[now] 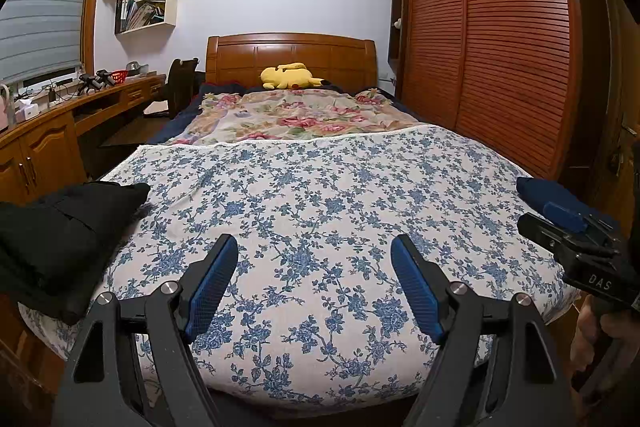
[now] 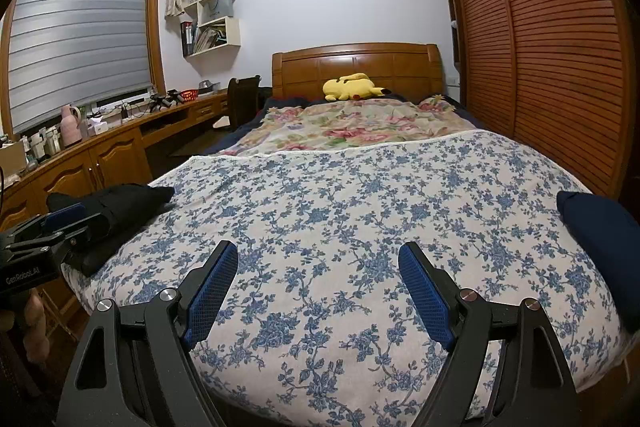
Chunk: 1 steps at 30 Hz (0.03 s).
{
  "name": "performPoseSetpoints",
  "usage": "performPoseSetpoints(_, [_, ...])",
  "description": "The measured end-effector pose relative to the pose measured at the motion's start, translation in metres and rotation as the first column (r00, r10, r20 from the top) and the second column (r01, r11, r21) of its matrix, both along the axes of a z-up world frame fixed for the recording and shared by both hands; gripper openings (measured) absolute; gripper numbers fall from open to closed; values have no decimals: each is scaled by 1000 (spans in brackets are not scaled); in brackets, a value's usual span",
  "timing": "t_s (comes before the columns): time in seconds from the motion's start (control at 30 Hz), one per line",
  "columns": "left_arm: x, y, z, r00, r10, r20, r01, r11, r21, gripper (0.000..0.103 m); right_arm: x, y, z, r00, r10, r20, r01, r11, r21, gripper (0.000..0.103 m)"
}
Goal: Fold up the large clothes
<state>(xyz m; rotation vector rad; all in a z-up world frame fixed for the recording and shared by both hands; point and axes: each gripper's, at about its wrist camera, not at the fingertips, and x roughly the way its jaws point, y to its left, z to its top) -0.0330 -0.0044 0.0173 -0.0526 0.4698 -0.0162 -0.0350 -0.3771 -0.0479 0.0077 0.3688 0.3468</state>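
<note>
A black garment (image 1: 60, 227) lies bunched at the bed's near left corner; it also shows in the right wrist view (image 2: 116, 215). A navy garment (image 2: 604, 239) lies at the bed's right edge, and it shows in the left wrist view (image 1: 556, 195). My left gripper (image 1: 314, 247) is open and empty above the blue floral sheet (image 1: 320, 187). My right gripper (image 2: 318, 255) is open and empty above the same sheet (image 2: 360, 187). The right gripper's body shows at the right of the left wrist view (image 1: 576, 243), close to the navy garment.
A pink floral blanket (image 1: 296, 115) covers the bed's far half, with a yellow plush toy (image 1: 290, 75) by the headboard (image 1: 292, 55). A wooden wardrobe (image 1: 500, 47) lines the right side. A desk with cabinets (image 2: 100, 155) and a chair (image 2: 242, 99) run along the left.
</note>
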Motion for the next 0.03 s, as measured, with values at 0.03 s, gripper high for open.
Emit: performPoseSetpoints(0.03, [0, 0, 0, 1000, 0, 1, 0, 1000, -1, 79, 0, 0, 0, 1000, 0, -1, 0, 1000, 0, 84])
